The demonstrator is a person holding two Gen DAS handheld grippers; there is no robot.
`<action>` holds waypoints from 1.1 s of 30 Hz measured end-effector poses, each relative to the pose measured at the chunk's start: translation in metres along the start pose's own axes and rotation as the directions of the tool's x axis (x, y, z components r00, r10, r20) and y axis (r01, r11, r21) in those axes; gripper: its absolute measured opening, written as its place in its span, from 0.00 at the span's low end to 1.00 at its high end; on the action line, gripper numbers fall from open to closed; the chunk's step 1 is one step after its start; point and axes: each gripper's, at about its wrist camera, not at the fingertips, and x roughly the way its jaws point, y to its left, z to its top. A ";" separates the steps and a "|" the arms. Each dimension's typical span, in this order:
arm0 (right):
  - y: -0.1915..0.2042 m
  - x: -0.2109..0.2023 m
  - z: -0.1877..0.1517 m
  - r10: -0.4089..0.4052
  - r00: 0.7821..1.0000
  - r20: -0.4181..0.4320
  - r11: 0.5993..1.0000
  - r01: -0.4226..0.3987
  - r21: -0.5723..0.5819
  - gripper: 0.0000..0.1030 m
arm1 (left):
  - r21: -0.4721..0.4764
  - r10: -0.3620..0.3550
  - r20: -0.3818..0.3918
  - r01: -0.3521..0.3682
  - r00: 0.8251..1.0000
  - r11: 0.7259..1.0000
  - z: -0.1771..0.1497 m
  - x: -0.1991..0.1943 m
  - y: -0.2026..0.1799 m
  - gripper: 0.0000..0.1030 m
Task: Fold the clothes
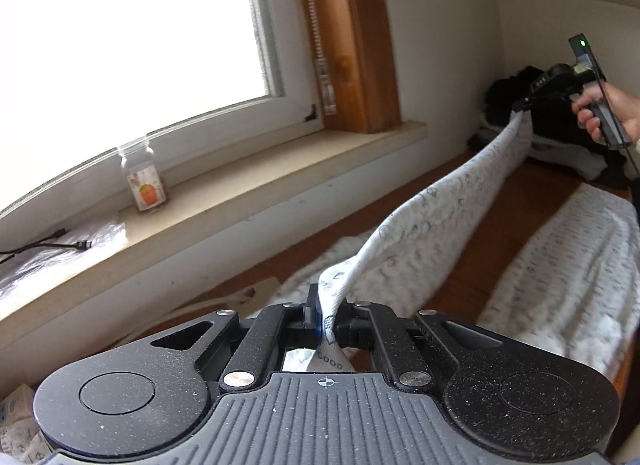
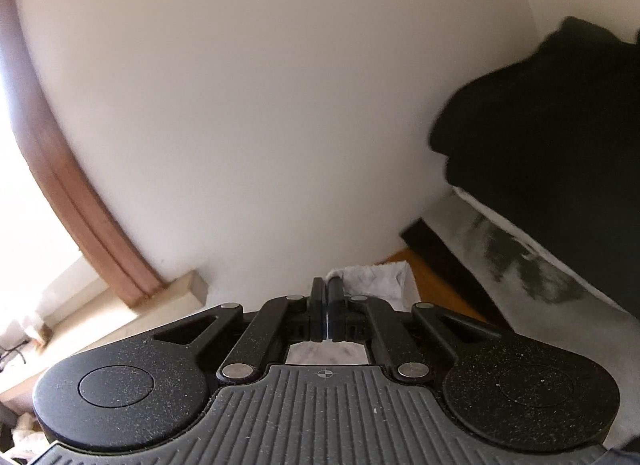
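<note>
Both hand-held grippers, left (image 1: 328, 317) and right (image 2: 328, 305), pinch the printed garment (image 1: 452, 205) stretched between them.

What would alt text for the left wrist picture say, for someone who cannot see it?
The left tool, shut, pinches a white printed garment that stretches up to the right tool, held in a hand near a wall. Beyond it, a jar stands on the sill of a bright window.
</note>
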 end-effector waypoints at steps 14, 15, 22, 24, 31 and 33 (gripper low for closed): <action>0.023 -0.017 0.034 -0.006 0.983 0.185 1.000 0.011 -0.029 0.01 | 0.032 -0.047 0.037 0.046 0.998 0.998 0.025 -0.020 -0.027 0.04; 0.011 -0.019 0.023 -0.034 0.988 0.152 0.999 0.039 -0.033 0.02 | 0.050 -0.058 0.012 0.058 0.998 0.997 0.021 -0.018 -0.037 0.04; -0.045 -0.003 -0.040 -0.216 0.976 -0.038 0.974 0.213 -0.072 0.10 | 0.037 -0.145 -0.071 0.148 0.987 0.988 0.006 -0.007 -0.058 0.32; -0.038 0.000 -0.045 -0.192 0.981 -0.043 0.978 0.187 -0.089 0.19 | 0.015 -0.145 -0.048 0.145 0.988 0.989 0.013 -0.015 -0.053 0.39; 0.010 0.028 -0.069 -0.064 0.995 -0.079 0.975 0.045 -0.217 0.26 | -0.035 -0.089 -0.092 0.086 0.992 0.996 0.003 0.010 -0.031 0.41; 0.020 0.039 -0.077 -0.043 0.992 -0.120 0.969 0.012 -0.247 0.26 | -0.061 -0.095 -0.116 0.088 0.989 0.994 -0.006 0.024 -0.028 0.41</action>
